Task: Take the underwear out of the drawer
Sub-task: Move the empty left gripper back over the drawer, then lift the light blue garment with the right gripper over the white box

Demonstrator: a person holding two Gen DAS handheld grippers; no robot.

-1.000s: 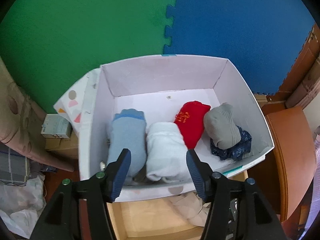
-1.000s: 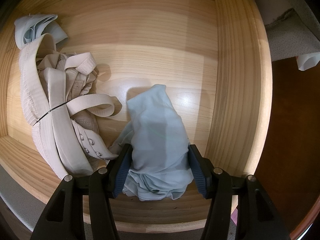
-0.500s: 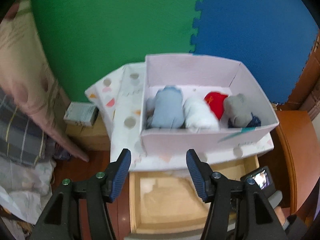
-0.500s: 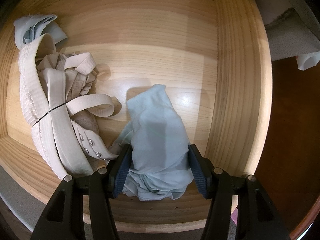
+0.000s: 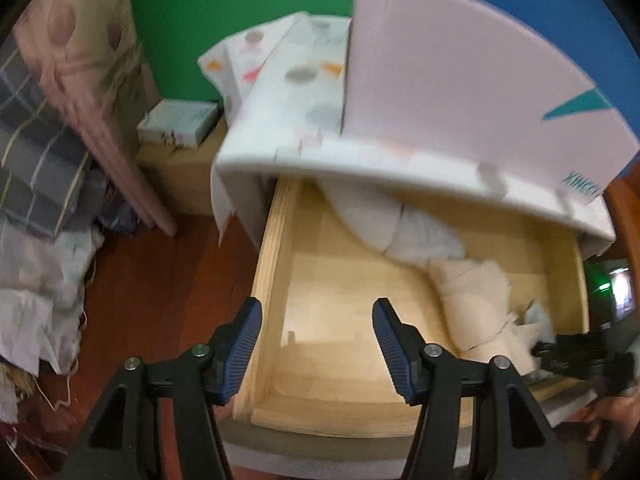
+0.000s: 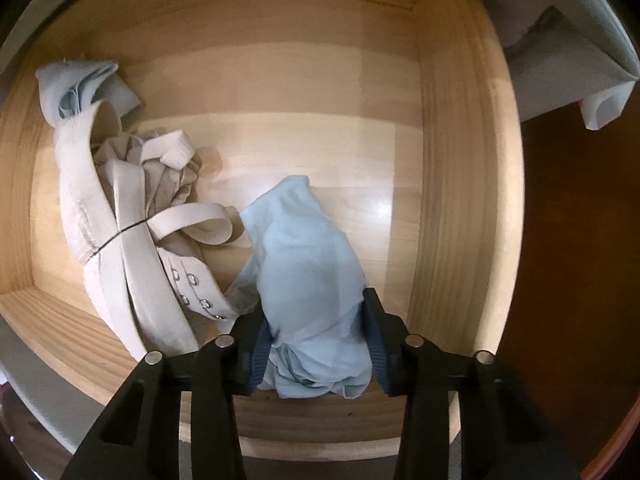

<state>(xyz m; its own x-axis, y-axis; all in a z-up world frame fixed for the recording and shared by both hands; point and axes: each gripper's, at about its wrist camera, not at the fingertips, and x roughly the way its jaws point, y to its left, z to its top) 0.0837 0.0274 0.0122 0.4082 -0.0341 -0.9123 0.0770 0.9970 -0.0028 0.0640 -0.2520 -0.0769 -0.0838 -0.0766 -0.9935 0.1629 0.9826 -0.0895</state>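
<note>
The grasp stage is reached, w/ nothing lifted out yet. The light-blue underwear (image 6: 308, 272) lies bunched on the drawer (image 6: 452, 208) floor near the right wall; the right gripper (image 6: 316, 344) jaws are closing on its near end, fabric squeezed between them. A beige bra bundle (image 6: 132, 240) is left beside it, just touching. The left gripper (image 5: 316, 344) is held over the drawer's left part, jaws spread, empty. Lift-out remains, approx. the whole removal.
</note>
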